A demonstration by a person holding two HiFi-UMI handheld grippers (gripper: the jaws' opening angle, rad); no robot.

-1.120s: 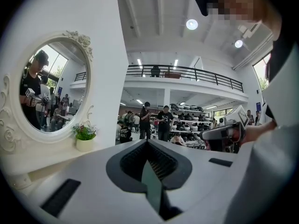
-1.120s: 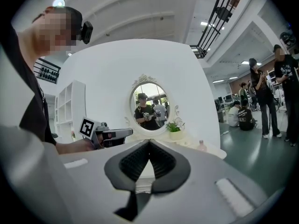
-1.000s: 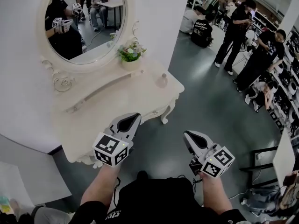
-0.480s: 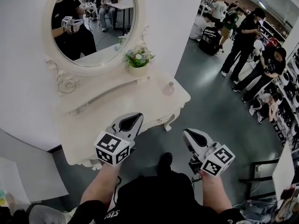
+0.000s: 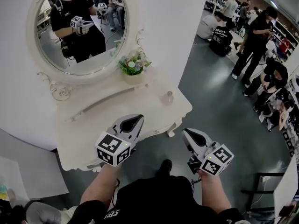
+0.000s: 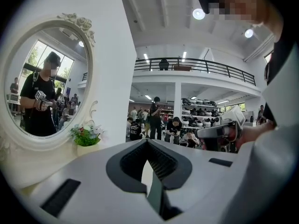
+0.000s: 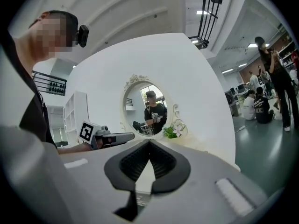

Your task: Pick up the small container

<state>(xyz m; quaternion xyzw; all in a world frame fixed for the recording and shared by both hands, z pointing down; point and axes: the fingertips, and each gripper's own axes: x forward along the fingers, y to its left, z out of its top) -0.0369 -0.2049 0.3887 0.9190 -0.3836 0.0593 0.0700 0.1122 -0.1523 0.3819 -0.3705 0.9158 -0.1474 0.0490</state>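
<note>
The white dressing table (image 5: 88,129) stands against the wall and fills the left middle of the head view, with its oval mirror (image 5: 74,31) above it. The left gripper (image 5: 133,121) hangs over the front edge of the table top, and its jaws are pressed together with nothing between them. The right gripper (image 5: 191,136) is over the grey floor, just off the right front corner of the table, and its jaws are also together and empty. Both point forward, toward the wall. A pot of flowers (image 5: 134,68) stands at the back of the table, below the mirror. The small container (image 5: 169,97) stands at the right end of the table top, near the edge and apart from the pot. It seems upright, so its long axis is vertical, though it is too small to see its form well. It lies ahead of both grippers, between their two lines, forward and right of the left one, forward and left of the right one. Neither looks clearly nearer, but I judge the right gripper has the more open way, from the side of the table.
</note>
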